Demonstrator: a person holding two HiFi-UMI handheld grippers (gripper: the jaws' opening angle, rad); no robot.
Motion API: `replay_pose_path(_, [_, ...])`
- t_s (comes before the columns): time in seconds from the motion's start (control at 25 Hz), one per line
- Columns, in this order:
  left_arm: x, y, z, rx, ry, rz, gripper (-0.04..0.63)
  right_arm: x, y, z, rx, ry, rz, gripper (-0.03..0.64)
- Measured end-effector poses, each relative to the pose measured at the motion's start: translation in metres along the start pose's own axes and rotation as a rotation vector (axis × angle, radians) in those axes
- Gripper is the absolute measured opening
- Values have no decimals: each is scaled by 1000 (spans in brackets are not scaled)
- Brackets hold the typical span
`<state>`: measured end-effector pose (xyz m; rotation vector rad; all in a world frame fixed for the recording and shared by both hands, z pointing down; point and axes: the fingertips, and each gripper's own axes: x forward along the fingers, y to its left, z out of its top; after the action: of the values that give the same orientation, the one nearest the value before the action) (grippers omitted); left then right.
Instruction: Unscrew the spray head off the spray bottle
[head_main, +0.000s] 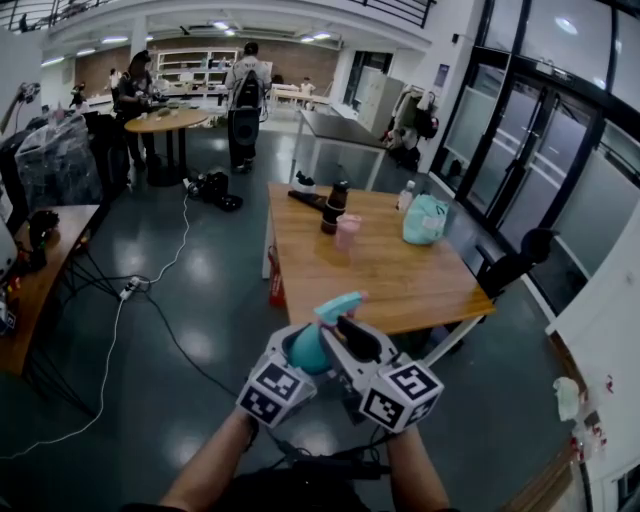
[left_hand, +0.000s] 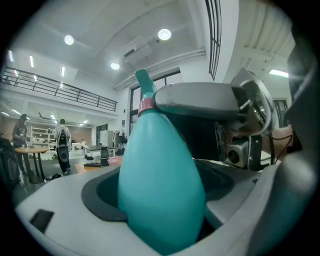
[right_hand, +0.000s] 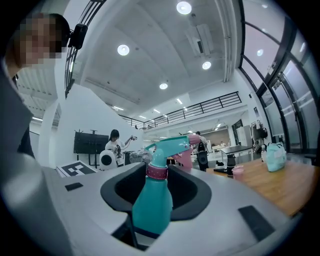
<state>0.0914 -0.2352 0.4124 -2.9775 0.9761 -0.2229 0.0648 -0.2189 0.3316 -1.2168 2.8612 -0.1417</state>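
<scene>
I hold a teal spray bottle (head_main: 308, 352) in mid-air before me, short of the wooden table. My left gripper (head_main: 300, 355) is shut on its fat body (left_hand: 160, 190), which fills the gap between the jaws. The spray head (head_main: 338, 305), teal with a pink nozzle, points up and away from me. My right gripper (head_main: 348, 335) comes in from the right, its jaws closed at the pink collar (right_hand: 157, 171) under the spray head (right_hand: 170, 145). In the left gripper view one right jaw lies against that collar (left_hand: 145, 106).
On the wooden table (head_main: 400, 285) ahead stand a pink cup (head_main: 347, 230), a dark bottle (head_main: 333, 207) and a teal bag (head_main: 425, 220). A desk (head_main: 45, 270) is at the left, with cables (head_main: 130, 290) on the floor. People (head_main: 245, 95) stand far back.
</scene>
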Motion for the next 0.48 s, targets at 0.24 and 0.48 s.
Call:
replay_pose_path(0.24, [-4,-10,3,3,-10,-92,423,-5,4,1,-7,-7,88,144])
replay_pose_path(0.48, [-10,-29,9,11,-29,-244,423,-20,10,5,-4,-41,232,143])
